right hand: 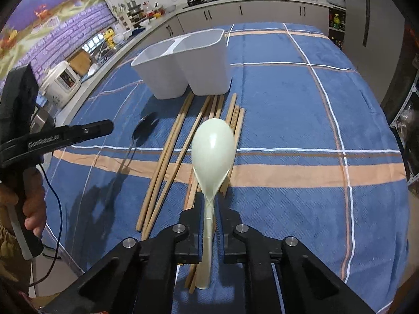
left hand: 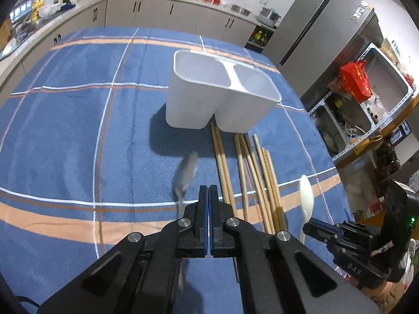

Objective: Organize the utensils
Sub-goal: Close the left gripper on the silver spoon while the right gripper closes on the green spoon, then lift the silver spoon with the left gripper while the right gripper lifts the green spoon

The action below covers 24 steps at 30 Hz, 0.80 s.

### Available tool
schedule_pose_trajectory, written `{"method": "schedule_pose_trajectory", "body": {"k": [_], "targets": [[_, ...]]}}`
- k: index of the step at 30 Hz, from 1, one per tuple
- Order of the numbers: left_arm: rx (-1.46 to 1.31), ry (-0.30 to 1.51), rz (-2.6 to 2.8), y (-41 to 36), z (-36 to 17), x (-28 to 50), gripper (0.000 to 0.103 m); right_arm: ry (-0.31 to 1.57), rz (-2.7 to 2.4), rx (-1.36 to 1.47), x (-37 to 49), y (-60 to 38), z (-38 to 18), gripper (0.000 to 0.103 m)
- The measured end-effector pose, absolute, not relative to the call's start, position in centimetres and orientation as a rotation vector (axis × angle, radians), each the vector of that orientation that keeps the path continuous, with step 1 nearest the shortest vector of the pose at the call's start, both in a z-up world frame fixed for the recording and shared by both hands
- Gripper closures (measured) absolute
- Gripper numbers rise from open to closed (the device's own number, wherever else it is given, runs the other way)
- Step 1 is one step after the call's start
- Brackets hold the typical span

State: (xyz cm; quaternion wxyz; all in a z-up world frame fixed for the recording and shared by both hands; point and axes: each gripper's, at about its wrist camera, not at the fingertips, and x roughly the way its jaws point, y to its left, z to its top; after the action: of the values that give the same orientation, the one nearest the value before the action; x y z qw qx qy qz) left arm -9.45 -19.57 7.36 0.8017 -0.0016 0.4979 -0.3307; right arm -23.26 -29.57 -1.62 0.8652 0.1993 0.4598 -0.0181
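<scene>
A white two-compartment holder (left hand: 193,99) (right hand: 167,78) stands upright on the blue plaid tablecloth (left hand: 65,130). Several wooden chopsticks (left hand: 251,172) (right hand: 178,136) lie in front of it. My right gripper (right hand: 209,198) (left hand: 306,227) is shut on the handle of a pale green spoon (right hand: 213,146) (left hand: 306,193), bowl forward above the chopsticks. My left gripper (left hand: 209,189) (right hand: 111,125) is shut, its jaws pressed together with nothing visible between them. A metal spoon (left hand: 186,172) (right hand: 145,128) shows blurred just left of the left fingers; its handle runs under the gripper.
Kitchen counters with cabinets (left hand: 146,13) curve round the far side. A steel fridge (left hand: 322,26) and a shelf with a red bag (left hand: 356,81) stand to the right. A rice cooker (right hand: 62,81) sits at the left. A person's hand (right hand: 34,209) holds the left gripper.
</scene>
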Motion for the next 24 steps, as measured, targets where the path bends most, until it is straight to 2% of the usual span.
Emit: {"method": "schedule_pose_trajectory", "body": {"k": [5,7,8,9,10,11,12,17,18,20,22,24], "targets": [[0.045,1.082,-0.647,-19.4,6.6,-9.4,0.102,0.971,-0.038,0.390,-23.9,-29.3,-1.7,0.103],[0.057,1.097,-0.624,-19.2,5.5,-8.9,0.086,0.983,-0.050,0.379,-24.0,-29.3,-2.1,0.102],[0.063,1.104,-0.613,-19.3,5.0,-8.7,0.067,0.983,-0.048,0.393,-24.1,-29.5,-2.3,0.101],[0.063,1.101,-0.605,-19.4,4.6,-8.4,0.056,0.989,-0.042,0.418,-24.1,-29.7,-2.6,0.092],[0.063,1.096,-0.602,-19.5,4.2,-8.2,0.055,0.995,-0.044,0.432,-24.1,-30.0,-2.9,0.082],[0.070,1.099,-0.599,-19.9,3.8,-7.8,0.055,1.001,-0.054,0.440,-24.0,-30.2,-3.1,0.058],[0.088,1.115,-0.593,-20.5,3.1,-7.3,0.055,1.002,-0.064,0.439,-23.8,-30.3,-3.4,0.049],[0.228,1.129,-0.607,-23.7,1.2,-6.4,0.055,1.059,-0.083,0.414,-22.2,-30.3,-4.8,0.051],[0.286,1.102,-0.613,-24.6,1.2,-6.6,0.055,1.075,-0.086,0.404,-21.7,-30.3,-5.0,0.060],[0.366,1.098,-0.631,-26.1,1.1,-6.7,0.055,1.090,-0.106,0.384,-20.8,-30.6,-4.9,0.067],[0.423,1.093,-0.636,-27.2,1.0,-6.7,0.064,1.106,-0.120,0.395,-19.9,-31.1,-4.8,0.073],[0.441,1.104,-0.660,-28.0,1.1,-6.8,0.066,1.109,-0.107,0.426,-19.3,-31.6,-4.7,0.079]]}}
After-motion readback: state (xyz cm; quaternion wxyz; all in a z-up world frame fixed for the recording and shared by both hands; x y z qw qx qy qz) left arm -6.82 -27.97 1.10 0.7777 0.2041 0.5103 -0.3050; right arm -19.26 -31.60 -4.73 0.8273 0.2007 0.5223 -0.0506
